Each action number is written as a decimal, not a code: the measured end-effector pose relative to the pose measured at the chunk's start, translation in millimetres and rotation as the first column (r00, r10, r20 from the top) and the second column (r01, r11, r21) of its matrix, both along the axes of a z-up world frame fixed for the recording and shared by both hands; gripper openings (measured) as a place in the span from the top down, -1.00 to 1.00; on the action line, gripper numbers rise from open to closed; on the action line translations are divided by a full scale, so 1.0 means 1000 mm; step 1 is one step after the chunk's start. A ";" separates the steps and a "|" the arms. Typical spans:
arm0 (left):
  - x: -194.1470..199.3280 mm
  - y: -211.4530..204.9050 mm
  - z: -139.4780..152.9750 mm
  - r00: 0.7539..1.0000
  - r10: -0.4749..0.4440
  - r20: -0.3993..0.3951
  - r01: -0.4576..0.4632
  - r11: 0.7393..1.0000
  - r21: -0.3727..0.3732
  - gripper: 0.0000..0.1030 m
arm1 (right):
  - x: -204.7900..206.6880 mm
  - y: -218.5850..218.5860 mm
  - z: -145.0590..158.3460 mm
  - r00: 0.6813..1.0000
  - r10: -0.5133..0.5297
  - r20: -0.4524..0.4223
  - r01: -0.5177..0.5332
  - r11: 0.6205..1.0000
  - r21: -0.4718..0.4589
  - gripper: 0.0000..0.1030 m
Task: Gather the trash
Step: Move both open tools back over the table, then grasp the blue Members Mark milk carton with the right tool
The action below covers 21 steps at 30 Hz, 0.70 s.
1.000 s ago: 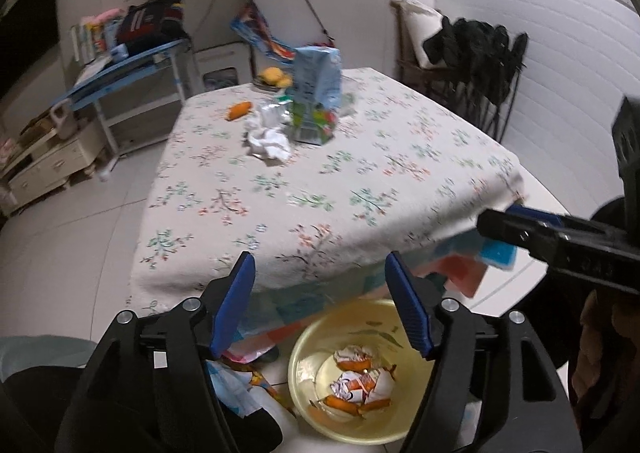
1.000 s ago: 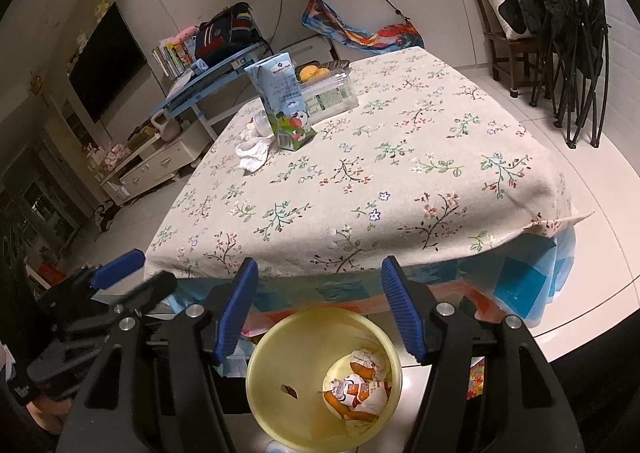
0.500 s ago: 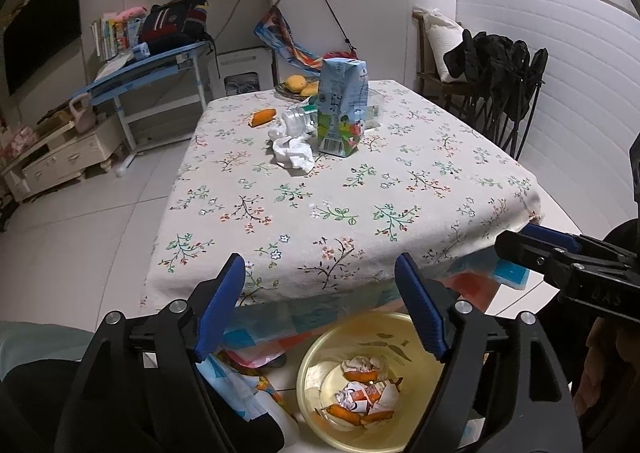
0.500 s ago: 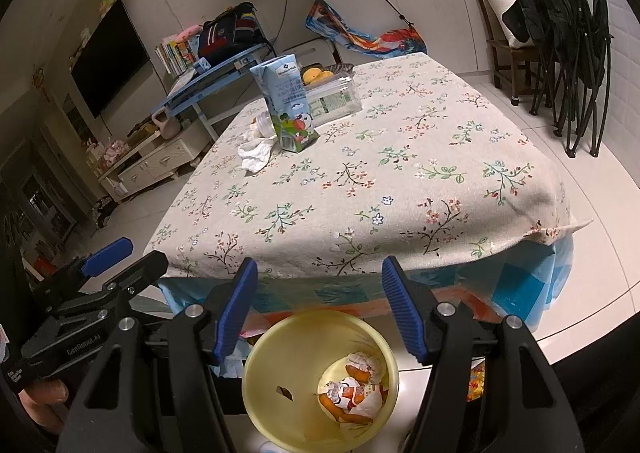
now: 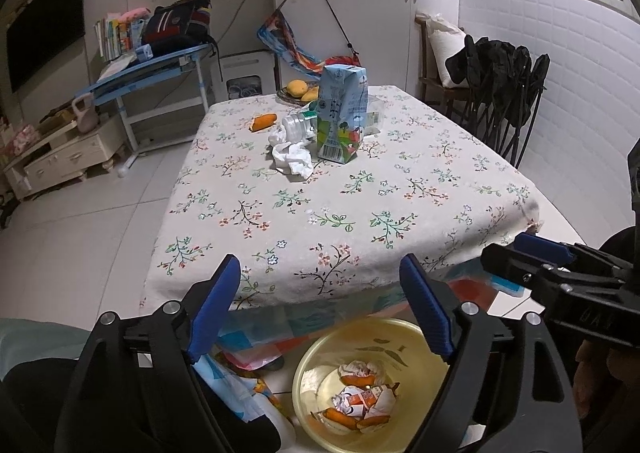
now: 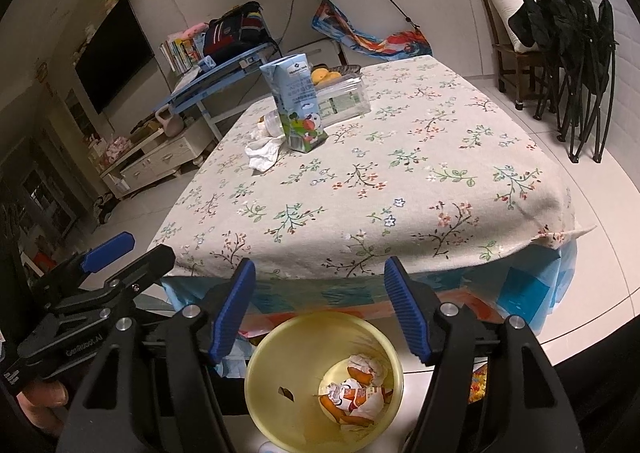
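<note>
A yellow trash bin (image 5: 316, 369) stands on the floor below the table's near edge, with crumpled wrappers (image 5: 360, 401) inside; it also shows in the right wrist view (image 6: 280, 349). On the floral table (image 5: 320, 205) lie a white crumpled tissue (image 5: 294, 159), a blue milk carton (image 5: 342, 119), a lying plastic bottle (image 5: 294, 125) and an orange peel piece (image 5: 264, 121). My left gripper (image 5: 320, 305) is open and empty above the bin. My right gripper (image 6: 320, 305) is open and empty above the bin too.
A bowl of yellow fruit (image 5: 300, 91) and a clear plastic box (image 6: 344, 97) sit at the table's far end. Folded black chairs (image 5: 504, 93) stand to the right, a blue desk (image 5: 148, 73) and a low cabinet (image 5: 68, 161) to the left.
Both grippers have risen and tilted up, so the table top shows more fully. Both stay open and empty.
</note>
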<state>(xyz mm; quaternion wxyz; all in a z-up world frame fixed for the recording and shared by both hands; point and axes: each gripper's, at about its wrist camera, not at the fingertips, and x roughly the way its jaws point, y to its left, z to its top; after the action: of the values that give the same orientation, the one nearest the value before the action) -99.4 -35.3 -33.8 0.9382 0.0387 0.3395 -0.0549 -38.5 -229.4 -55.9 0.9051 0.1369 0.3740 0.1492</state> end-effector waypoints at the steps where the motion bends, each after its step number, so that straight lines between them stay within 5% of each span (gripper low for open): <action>1: 0.000 0.000 0.000 1.000 0.001 0.001 -0.001 1.000 0.001 -0.53 | -0.001 0.001 0.000 1.000 0.002 0.001 -0.002 1.000 -0.003 -0.27; 12: 0.004 0.003 0.000 1.000 0.014 0.000 -0.014 1.000 -0.011 -0.55 | 0.000 0.000 0.000 1.000 -0.007 0.005 0.007 1.000 -0.006 -0.31; 21: 0.025 0.019 0.013 0.999 0.044 0.027 -0.042 0.995 -0.096 -0.55 | 0.012 0.012 0.006 0.999 0.029 0.018 -0.029 1.000 0.005 -0.35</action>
<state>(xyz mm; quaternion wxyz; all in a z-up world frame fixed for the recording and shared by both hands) -74.0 -15.9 -21.0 0.9448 -0.0125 0.3235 -0.0502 -26.9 -217.0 -49.9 0.9058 0.1325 0.3674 0.1646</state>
